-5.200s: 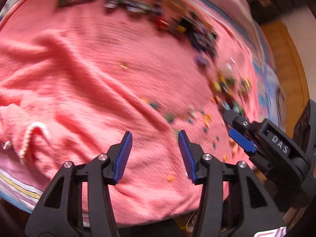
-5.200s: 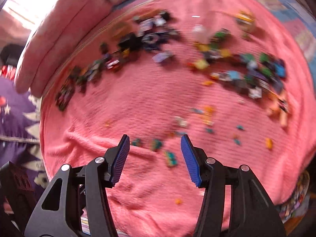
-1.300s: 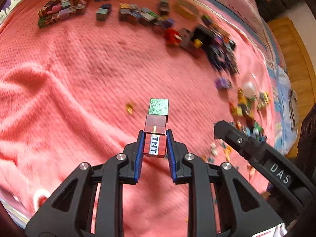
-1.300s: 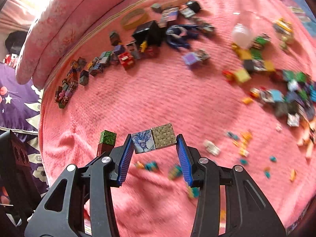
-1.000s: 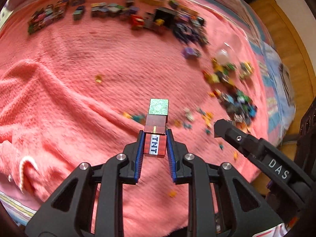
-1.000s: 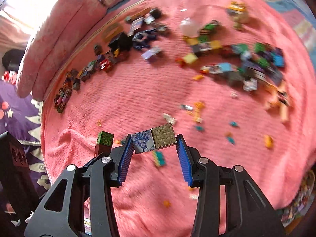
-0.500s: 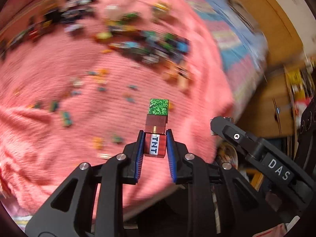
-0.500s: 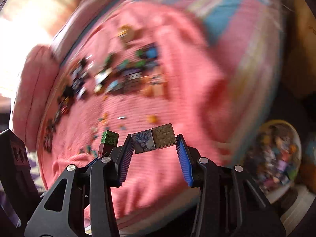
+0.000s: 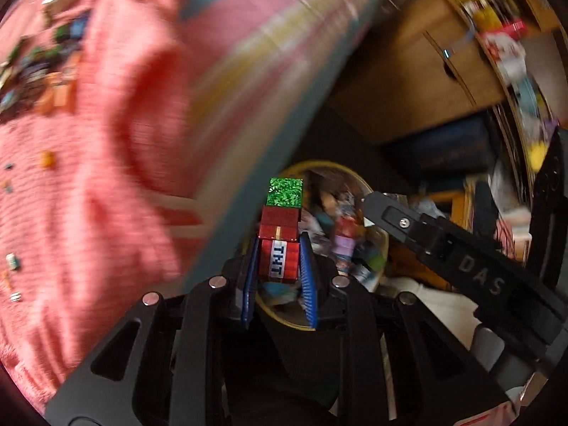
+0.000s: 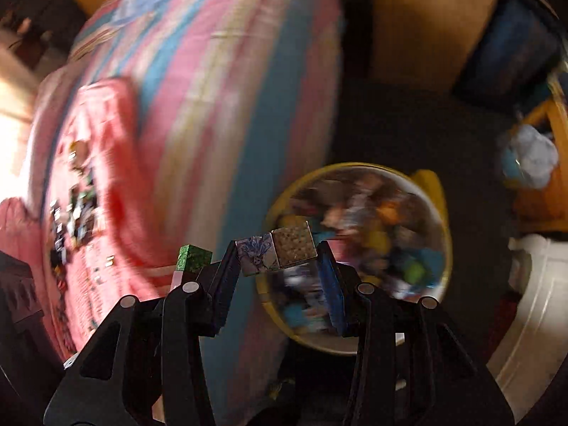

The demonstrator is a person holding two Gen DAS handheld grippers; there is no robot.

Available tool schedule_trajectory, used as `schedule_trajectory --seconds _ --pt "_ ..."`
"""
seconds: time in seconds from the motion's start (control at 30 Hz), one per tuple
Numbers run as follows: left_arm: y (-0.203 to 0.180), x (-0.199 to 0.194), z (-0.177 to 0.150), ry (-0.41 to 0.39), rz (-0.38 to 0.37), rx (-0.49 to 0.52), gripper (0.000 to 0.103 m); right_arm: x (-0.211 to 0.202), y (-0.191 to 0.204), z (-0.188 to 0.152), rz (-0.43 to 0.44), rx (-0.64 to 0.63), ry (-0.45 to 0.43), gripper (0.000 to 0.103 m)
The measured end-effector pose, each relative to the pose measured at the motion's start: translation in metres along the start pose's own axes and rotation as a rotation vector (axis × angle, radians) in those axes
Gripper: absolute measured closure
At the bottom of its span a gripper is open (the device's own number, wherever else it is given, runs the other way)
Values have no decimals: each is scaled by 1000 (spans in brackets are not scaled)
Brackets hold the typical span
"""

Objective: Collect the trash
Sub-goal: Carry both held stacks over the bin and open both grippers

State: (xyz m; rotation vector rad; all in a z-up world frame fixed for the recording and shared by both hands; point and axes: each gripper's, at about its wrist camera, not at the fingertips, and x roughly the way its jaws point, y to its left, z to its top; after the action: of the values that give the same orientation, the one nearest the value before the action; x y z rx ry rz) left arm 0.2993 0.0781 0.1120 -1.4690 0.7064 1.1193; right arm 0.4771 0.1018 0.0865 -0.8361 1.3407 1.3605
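Both claws hang out past the edge of the bed, above the round yellow-rimmed tub of toys (image 10: 358,168) on the dark floor. The left claw (image 9: 278,266) points down at the tub, its blue-lined fingers (image 9: 306,269) pinched narrow on the red TNT-printed toy block (image 9: 278,261). Stacked on that block, farther from the claw, sit one plain red block (image 9: 280,223) and one glittery green block (image 9: 286,191): three cubes in a column, the bottom one gripped. In the right wrist view only the green cube and a sliver beneath it show, just left of the tub.

The right claw (image 10: 278,269) is set wider, holding two cubes side by side over the tub's near-left rim: a pale blue-and-purple patterned block (image 10: 257,254) and a speckled tan block (image 10: 294,244), clamped between the fingers.

Everything behind is smeared by motion. The tub's contents read only as a jumble of colours; no piece can be counted. Left of the tub rises the striped pink-and-blue bedcover (image 10: 220,106), and beyond it the fuzzy pink blanket (image 9: 71,195) carries scattered small toy pieces (image 9: 39,71), too blurred to number. Right of the tub, a white round container (image 10: 532,301) is cut off by the frame.
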Motion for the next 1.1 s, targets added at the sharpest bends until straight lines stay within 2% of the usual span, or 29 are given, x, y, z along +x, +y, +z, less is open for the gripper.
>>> schedule_trajectory --seconds 0.13,0.33,0.67,0.87,1.03,1.1 --pt "-20 32 -5 61 -1 37 82 12 -31 0 -23 59 24 60" --pt "-20 66 -16 125 16 5 82 32 -47 9 -45 43 42 60" --pt "2 91 -24 135 62 -90 82 78 -30 24 -69 -66 100 60" --pt "9 106 -27 159 52 -113 82 95 -28 27 -88 -102 117 59" --pt "8 115 -30 182 46 -105 81 99 -25 28 -104 -138 118 57" --pt "11 120 -31 199 48 -104 79 99 -24 26 -103 -132 126 48"
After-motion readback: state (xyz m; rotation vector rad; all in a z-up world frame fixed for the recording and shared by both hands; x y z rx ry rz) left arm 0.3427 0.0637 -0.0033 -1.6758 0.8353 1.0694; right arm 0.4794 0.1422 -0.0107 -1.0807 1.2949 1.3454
